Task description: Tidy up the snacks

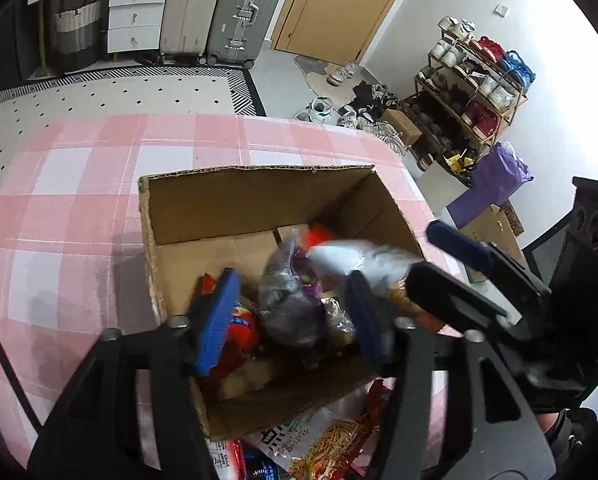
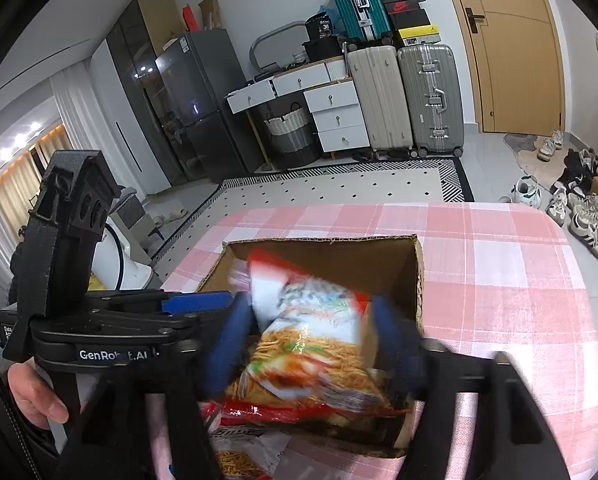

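A: In the right wrist view, the right claw [image 2: 313,344] sits low in the middle of the frame, its blue fingers [image 2: 229,340] pressed on both sides of a noodle snack packet [image 2: 311,336]. The packet hangs over the near part of the cardboard box [image 2: 417,280], which stands on the pink checked bench [image 2: 499,280].

B: And the left claw [image 1: 289,320]?

A: It is spread wide with nothing between its fingers, poised over the box at the lower centre of the left wrist view. Below it lie a grey-purple bag [image 1: 291,304] and a red packet [image 1: 241,328], already inside.

B: What could go wrong?

A: I'd judge the hold is the worry. A soft, air-filled packet can slip or twist out of two narrow fingers, and it might land on the box rim or the bench. The two claws are also near each other above the box, so they could knock together.

B: Anything you can't make out?

A: The held packet is blurred, so its print is unreadable, and I can't tell how deep the fingers bite. More packets [image 1: 323,444] lie on the bench at the lower edge of the left wrist view, cut off by the frame and the claw body. The box floor under the heap is hidden.
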A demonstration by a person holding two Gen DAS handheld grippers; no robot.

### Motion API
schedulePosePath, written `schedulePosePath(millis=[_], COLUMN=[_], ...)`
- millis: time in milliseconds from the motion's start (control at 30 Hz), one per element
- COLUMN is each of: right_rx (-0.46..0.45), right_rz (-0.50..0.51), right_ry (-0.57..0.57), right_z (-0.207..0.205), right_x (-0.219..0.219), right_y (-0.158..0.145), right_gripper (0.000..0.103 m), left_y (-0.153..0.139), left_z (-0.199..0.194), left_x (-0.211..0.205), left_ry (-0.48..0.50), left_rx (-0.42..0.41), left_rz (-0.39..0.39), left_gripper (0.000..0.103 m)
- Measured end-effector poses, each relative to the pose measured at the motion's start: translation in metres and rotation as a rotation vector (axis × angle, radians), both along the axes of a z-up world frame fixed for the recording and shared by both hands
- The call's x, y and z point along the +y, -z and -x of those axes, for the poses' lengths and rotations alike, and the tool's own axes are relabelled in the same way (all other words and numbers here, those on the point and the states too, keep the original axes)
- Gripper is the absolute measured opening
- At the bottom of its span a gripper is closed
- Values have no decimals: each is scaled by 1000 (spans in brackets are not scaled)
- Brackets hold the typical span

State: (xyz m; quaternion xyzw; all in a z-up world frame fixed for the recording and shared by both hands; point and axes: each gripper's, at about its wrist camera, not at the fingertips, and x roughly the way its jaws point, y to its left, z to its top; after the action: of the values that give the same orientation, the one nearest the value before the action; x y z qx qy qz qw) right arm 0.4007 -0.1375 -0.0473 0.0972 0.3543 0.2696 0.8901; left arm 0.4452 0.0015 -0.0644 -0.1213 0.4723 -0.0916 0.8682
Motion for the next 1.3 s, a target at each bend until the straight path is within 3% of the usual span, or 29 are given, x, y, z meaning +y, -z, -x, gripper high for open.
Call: schedulePosePath(millis=[33,100,367,667,900,1300], right_rx=[-13,-33,-73,-133,-153,-199], right_rz=[-13,-28,-54,-70,-71,-67], right_ry=[2,12,55,94,99,87], right_z=[1,6,29,86,140,218], right_x=[-3,-8,-28,-52,-69,-66], right_y=[-2,-8,-31,-59,-57,-65], right_gripper=[80,84,85,91,94,97], left_y=[-2,-8,-32,-66,-86,-106], left_z=[2,7,37,94,142,221], left_x=[0,1,3,-6,-18,-35], left_ry=[-2,-12,-34,-31,-4,-28], left_rx=[-6,-33,-67,-135,-202,-311], left_rz=[-4,-22,-25,-51,-38,-112], left_gripper=[75,81,81,84,88,90])
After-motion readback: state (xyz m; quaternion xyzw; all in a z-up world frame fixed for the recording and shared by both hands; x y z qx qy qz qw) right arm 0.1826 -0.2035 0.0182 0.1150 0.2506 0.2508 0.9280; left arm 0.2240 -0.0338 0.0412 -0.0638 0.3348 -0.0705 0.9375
